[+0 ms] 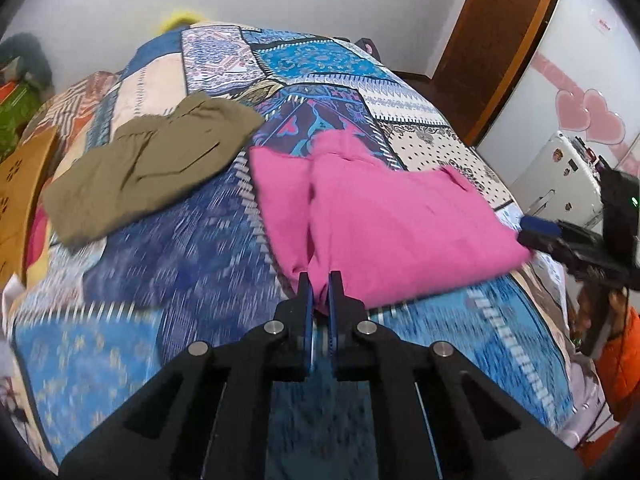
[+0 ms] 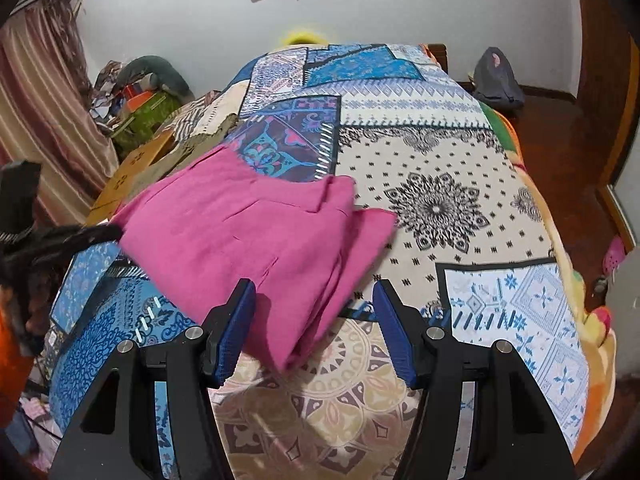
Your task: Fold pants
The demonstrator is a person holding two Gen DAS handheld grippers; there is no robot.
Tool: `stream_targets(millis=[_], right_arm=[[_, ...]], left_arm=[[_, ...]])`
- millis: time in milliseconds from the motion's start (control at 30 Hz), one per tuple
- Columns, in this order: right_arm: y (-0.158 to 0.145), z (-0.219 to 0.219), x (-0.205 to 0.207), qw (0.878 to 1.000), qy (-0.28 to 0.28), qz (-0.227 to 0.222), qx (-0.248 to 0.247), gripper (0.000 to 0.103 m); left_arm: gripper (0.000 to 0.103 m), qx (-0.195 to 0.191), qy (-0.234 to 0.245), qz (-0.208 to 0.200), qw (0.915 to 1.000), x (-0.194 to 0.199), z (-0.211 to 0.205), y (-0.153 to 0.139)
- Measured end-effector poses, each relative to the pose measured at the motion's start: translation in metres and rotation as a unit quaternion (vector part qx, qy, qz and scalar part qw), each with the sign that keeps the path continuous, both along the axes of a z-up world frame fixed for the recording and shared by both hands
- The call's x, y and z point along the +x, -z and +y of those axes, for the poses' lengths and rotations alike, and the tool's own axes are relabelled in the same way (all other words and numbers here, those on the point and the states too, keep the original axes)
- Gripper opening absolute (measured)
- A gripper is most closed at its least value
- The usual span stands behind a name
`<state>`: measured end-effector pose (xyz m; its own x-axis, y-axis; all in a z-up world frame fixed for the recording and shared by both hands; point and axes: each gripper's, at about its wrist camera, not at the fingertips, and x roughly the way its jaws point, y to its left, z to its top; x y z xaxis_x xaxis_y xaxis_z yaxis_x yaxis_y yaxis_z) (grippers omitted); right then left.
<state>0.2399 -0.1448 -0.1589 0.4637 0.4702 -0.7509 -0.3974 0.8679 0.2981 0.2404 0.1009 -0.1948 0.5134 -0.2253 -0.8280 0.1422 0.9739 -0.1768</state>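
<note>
Pants: folded bright pink cloth pants (image 1: pixel 384 220) lie mid-bed on the patchwork blue-and-cream printed bedspread (image 1: pixel 208 248).
Left tongs: left tongs (image 1: pixel 319 280) are pressed together, pinching the near edge of the pink pants.
Right tongs: right tongs (image 2: pixel 314 300) are spread wide, one pad on each side of the pants' near corner, gripping nothing.
Neighbour: crumpled olive-green cloth garment (image 1: pixel 148 164) lies apart, left of the pants.

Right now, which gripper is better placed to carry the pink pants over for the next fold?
Left. The left gripper is already shut on the near edge of the pink pants, while the right gripper is open with the pants' corner lying loose between its fingers.
</note>
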Motion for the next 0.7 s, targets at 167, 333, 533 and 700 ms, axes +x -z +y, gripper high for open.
stream_targets(millis=[167, 333, 533, 700], right_arm=[[-0.009, 0.019, -0.001, 1.0, -0.023, -0.016, 0.005, 0.057], [-0.02, 0.043, -0.007, 0.998, -0.055, -0.036, 0.001, 0.057], [-0.029, 0.065, -0.01, 0.995, -0.078, -0.052, 0.016, 0.057], [-0.03, 0.088, -0.007, 0.992, -0.111, -0.052, 0.014, 0.046]], left_arm=[[0.006, 0.013, -0.022, -0.002, 0.9997, -0.03, 0.006, -0.006], [0.006, 0.039, -0.075, 0.008, 0.9964, -0.056, 0.022, -0.005], [0.008, 0.054, -0.083, -0.023, 0.9948, -0.053, 0.021, -0.032], [0.008, 0.005, -0.05, -0.034, 0.9981, -0.029, -0.006, -0.04]])
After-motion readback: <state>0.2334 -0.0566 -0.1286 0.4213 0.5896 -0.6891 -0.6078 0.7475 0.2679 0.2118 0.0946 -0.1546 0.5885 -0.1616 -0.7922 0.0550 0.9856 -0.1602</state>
